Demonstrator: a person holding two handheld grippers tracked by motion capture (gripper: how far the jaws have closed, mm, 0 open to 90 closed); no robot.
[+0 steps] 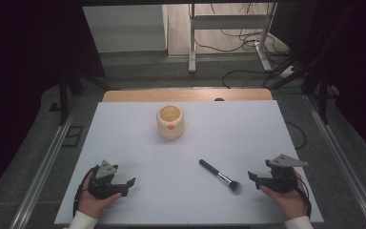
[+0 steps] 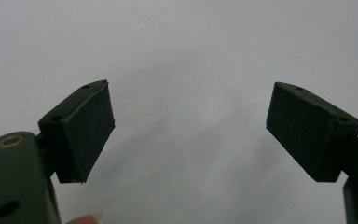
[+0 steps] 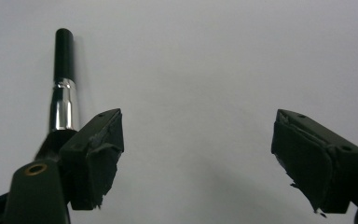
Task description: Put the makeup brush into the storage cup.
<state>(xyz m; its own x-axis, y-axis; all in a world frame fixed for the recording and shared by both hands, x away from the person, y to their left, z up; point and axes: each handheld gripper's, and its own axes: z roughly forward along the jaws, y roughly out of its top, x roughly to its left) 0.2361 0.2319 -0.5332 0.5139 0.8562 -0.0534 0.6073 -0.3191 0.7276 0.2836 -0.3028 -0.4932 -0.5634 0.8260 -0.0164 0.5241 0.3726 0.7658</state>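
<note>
A makeup brush [image 1: 219,176] with a black handle, silver ferrule and dark bristles lies flat on the white table [image 1: 186,143], right of centre near the front. A cream ceramic cup [image 1: 170,121] stands upright at the back middle. My right gripper [image 1: 252,175] rests open just right of the brush's bristle end; in the right gripper view the brush [image 3: 64,84] lies left of and behind the left jaw, outside the gap of the right gripper [image 3: 196,158]. My left gripper [image 1: 131,182] sits open at the front left, and in its own view the left gripper [image 2: 189,130] has bare table between its jaws.
A wooden strip [image 1: 186,95] borders the table's far edge. Beyond it are a grey floor, metal desk legs [image 1: 191,43] and loose cables [image 1: 248,43]. Metal rails [image 1: 43,167] run along both sides of the table.
</note>
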